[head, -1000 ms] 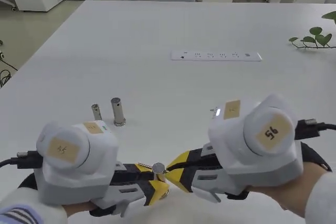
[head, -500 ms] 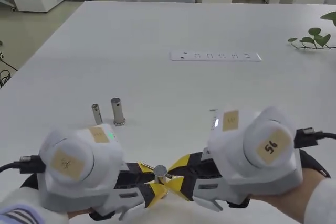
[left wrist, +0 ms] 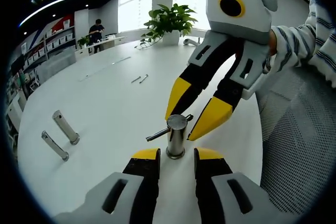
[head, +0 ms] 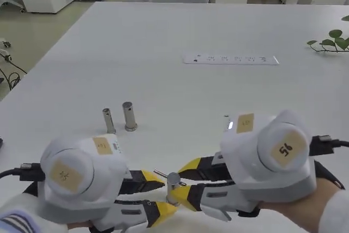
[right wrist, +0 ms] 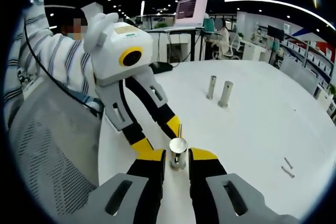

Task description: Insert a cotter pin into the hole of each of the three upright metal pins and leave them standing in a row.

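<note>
White surface (head: 180,91) carries the near metal pin (head: 173,181), a cotter pin (left wrist: 157,134) already through its hole. Left gripper (left wrist: 177,154) and right gripper (right wrist: 178,155) flank it, jaws slightly apart, holding nothing. Next, probably, fetch a loose cotter pin (left wrist: 139,78) for the farther pins (head: 129,116).

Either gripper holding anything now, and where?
Nothing seems held. Left gripper and right gripper stand open astride the upright metal pin, cotter pin through it.

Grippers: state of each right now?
Left gripper: open, jaws flanking the base of the metal pin.
Right gripper: open, jaws either side of the same pin.
</note>
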Available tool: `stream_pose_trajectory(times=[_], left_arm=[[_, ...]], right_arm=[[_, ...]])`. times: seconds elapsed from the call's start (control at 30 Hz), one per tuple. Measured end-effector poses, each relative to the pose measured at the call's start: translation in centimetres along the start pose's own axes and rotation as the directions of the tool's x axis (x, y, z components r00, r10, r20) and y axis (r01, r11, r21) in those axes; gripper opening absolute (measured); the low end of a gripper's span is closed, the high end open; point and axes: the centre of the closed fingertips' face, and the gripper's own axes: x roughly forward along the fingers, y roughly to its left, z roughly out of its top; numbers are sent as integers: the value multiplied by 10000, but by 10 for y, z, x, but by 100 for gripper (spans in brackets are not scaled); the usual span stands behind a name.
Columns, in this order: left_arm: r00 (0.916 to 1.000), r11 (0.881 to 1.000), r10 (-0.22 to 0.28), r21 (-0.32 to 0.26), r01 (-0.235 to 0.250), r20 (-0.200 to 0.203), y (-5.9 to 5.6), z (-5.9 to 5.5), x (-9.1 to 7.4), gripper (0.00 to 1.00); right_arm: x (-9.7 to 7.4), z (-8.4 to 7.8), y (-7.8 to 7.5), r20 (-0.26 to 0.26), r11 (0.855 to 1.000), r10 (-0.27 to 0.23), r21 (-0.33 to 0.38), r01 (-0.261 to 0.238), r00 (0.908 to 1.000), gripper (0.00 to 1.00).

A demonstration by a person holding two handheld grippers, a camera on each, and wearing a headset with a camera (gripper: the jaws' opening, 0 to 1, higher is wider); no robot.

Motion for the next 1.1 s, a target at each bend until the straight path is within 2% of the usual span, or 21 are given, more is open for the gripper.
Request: stream_pose_trajectory(times=[0.13, 0.23, 0.27, 0.47, 0.6, 0.87, 1.03, 1.1], left_arm=[[9998, 9999, 31, -121, -28, 197, 1, -1, -5, 33], [9988, 9981, 479, -381, -475, 103, 10, -5, -7, 50], [9988, 9983, 484, -319, -480, 114, 10, -7, -8, 54], [9982, 9972, 583, -489, -575, 169, 13, -10, -14, 61], [9969, 9956, 765, -559, -755, 167, 16, -12, -16, 72], [9920, 9907, 946, -1055, -857, 832, 24, 0, -27, 79], [9930, 9879, 950, -1291, -855, 696, 29, -5, -30, 75], [9924, 9878, 935, -1324, -824, 796, 29, -4, -32, 75]], right_arm=[[3, 0, 0, -7, 10000, -22, 88, 22, 10000, 18], [6, -2, -2, -85, 9996, -50, 272, 52, 10000, 18], [6, -2, -2, -93, 9995, -55, 318, 58, 9999, 18], [10, -4, -2, -57, 9987, -88, 500, 91, 9999, 16], [12, -5, -2, -41, 9989, -124, 458, 126, 9999, 16], [13, -4, -3, 118, 9990, -115, 426, 110, 9999, 14], [12, -4, -6, 63, 9998, 183, 30, -183, 9998, 13], [12, -4, -9, -19, 9993, 257, -279, -257, 9997, 13]])
